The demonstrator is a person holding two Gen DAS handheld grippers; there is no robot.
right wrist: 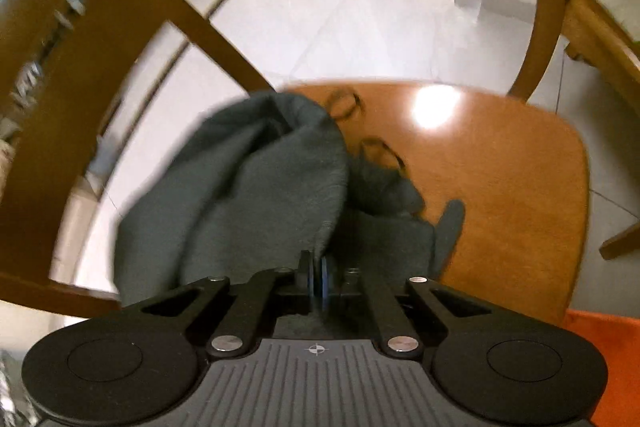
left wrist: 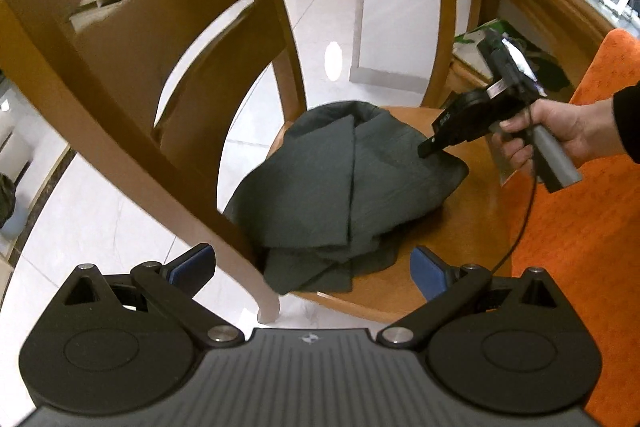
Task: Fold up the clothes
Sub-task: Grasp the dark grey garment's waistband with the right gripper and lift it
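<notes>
Left wrist view, lower edge: the left gripper (left wrist: 312,269) hangs above the near rim of the chair seat (left wrist: 472,223), its blue-padded fingers (left wrist: 426,273) spread wide and holding nothing. Centre of frame: a dark green garment (left wrist: 332,187) lies in a loose, rumpled heap on the seat, with a long crease running down its middle and its lower edge draped over the seat rim beside the chair back (left wrist: 132,39). Right of frame: a hand (left wrist: 560,131) grips the handle of the right gripper (left wrist: 430,147), which slants down to the left with its tip on the garment's right edge.

Right wrist view, lower centre: the right gripper (right wrist: 318,281) is clenched on a fold of the garment (right wrist: 240,195), the cloth bunched up toward the fingers. Right of frame: bare seat (right wrist: 500,187); an orange surface (right wrist: 600,327) at the lower right corner.
</notes>
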